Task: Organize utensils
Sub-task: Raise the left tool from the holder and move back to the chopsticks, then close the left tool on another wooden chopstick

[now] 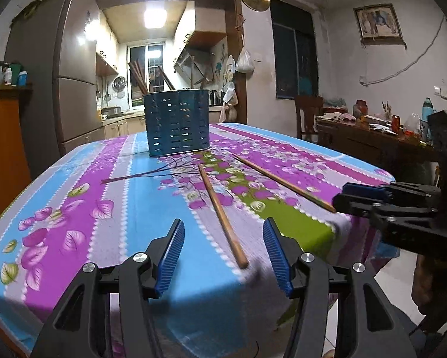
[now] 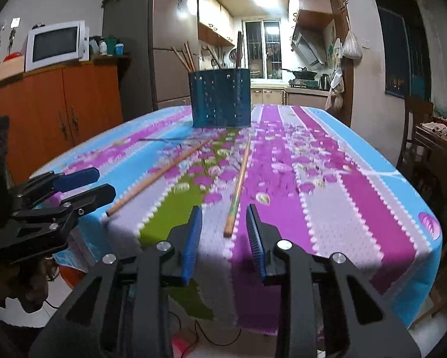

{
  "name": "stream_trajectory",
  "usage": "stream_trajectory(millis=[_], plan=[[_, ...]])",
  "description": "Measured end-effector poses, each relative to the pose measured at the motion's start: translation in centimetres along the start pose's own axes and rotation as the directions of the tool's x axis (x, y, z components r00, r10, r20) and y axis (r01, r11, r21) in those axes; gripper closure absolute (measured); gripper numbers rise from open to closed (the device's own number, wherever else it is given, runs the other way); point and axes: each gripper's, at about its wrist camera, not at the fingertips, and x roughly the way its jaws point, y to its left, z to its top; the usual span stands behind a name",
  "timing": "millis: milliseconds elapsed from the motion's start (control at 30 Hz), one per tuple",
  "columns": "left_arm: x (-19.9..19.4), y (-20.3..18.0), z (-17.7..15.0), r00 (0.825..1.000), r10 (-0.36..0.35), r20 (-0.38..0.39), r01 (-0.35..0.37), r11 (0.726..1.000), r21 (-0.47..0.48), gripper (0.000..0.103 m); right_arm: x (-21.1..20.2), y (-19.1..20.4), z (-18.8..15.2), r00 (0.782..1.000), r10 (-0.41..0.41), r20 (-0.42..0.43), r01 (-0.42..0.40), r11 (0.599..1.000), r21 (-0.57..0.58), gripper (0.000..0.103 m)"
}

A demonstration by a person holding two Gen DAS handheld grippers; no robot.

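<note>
Table (image 1: 74,185) w/ a floral cloth in blue, purple & green stripes fills most of both my views; I'm at its near edge.

Blue perforated utensil holder (image 1: 177,122) stands upright toward the far end, roughly mid-table. Several brown sticks poke out its top, leaning diff ways; can't count them for sure.

My left tongs (image 1: 223,256) sit low at the near edge, jaws apart, nothing clamped. Blue ribbed pads (image 1: 171,256) face each other across a gap. From the right cam they show at the left side, just off the table corner.

My right tongs (image 2: 223,238) are alongside, also at the near edge, jaws narrower than the left pair but w/ a clear gap, pads not pressing on anything. In the left cam they appear at the right edge, tips close to the end of a chopstick; whether they touch it I can't tell.

Two loose wooden chopsticks lie flat on the cloth betw. me & the holder, apart from each other, splayed in a V. Left chopstick (image 1: 222,213) has its near end between the left pads' line, not gripped. Right chopstick (image 2: 238,183) points its near end at the gap of my right tongs, just ahead of the pad tips, not gripped.
</note>
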Motion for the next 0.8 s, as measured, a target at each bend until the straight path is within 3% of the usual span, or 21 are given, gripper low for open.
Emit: stream_trajectory(millis=[200, 533, 800], plan=[[0.9, 0.0, -1.2, 1.0, 0.01, -0.024, -0.01, 1.0, -0.015, 0.059, 0.8, -0.1, -0.5, 1.0, -0.019, -0.01, 0.019, 1.0, -0.016, 0.083], [1.4, -0.5, -1.4, 1.0, 0.006, -0.009, -0.006, 1.0, -0.01, 0.082, 1.5, 0.2, -0.5, 1.0, -0.023, 0.002, 0.023, 1.0, -0.016, 0.086], [1.3, -0.8, -1.7, 1.0, 0.024, 0.011, -0.024, 1.0, -0.019, 0.083, 1.6, 0.3, -0.7, 0.999, -0.037, 0.011, 0.037, 0.999, -0.014, 0.087]])
